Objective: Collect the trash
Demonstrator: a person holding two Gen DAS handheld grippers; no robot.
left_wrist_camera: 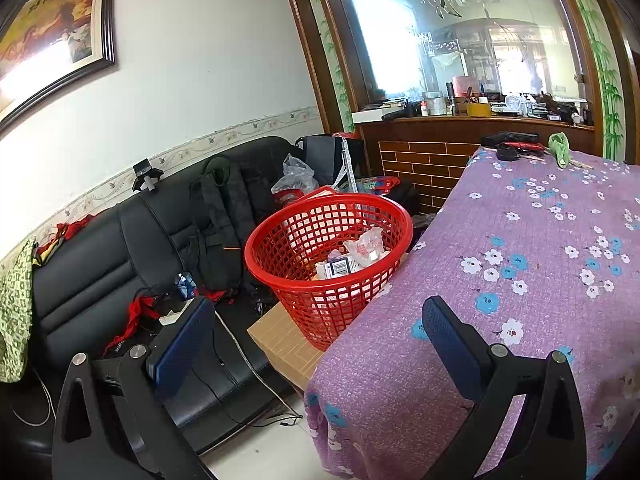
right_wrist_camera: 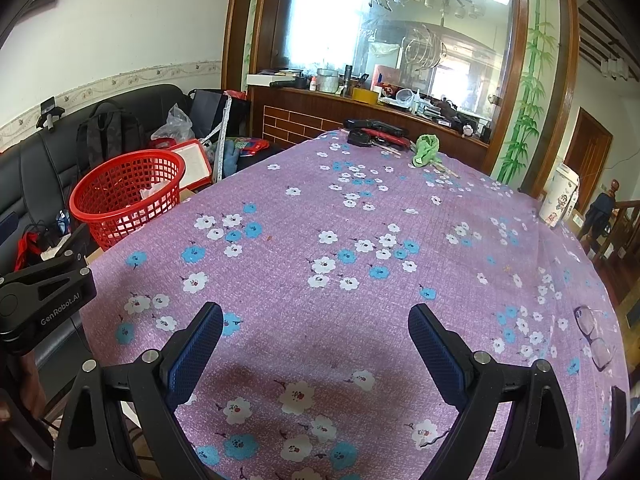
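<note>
A red mesh basket (left_wrist_camera: pixel 332 216) stands on a cardboard box (left_wrist_camera: pixel 280 340) beside the table's left edge; it holds a crumpled clear wrapper (left_wrist_camera: pixel 366 246) and a small barcoded carton (left_wrist_camera: pixel 340 268). My left gripper (left_wrist_camera: pixel 316 312) hangs open and empty just short of the basket, over the table's corner. The right wrist view has the same basket (right_wrist_camera: pixel 128 196) at the far left. My right gripper (right_wrist_camera: pixel 316 314) is open and empty above the purple floral tablecloth (right_wrist_camera: pixel 360 240). The left gripper's black body (right_wrist_camera: pixel 44 292) shows at that view's left edge.
A black sofa (left_wrist_camera: pixel 104 264) with a backpack (left_wrist_camera: pixel 224 216), cables and red straps lies left of the basket. At the table's far end sit a green cloth (right_wrist_camera: pixel 427 148) and dark items (right_wrist_camera: pixel 376 130). Glasses (right_wrist_camera: pixel 594 334) lie near the table's right edge. A cluttered wooden counter (right_wrist_camera: pixel 360 100) stands behind.
</note>
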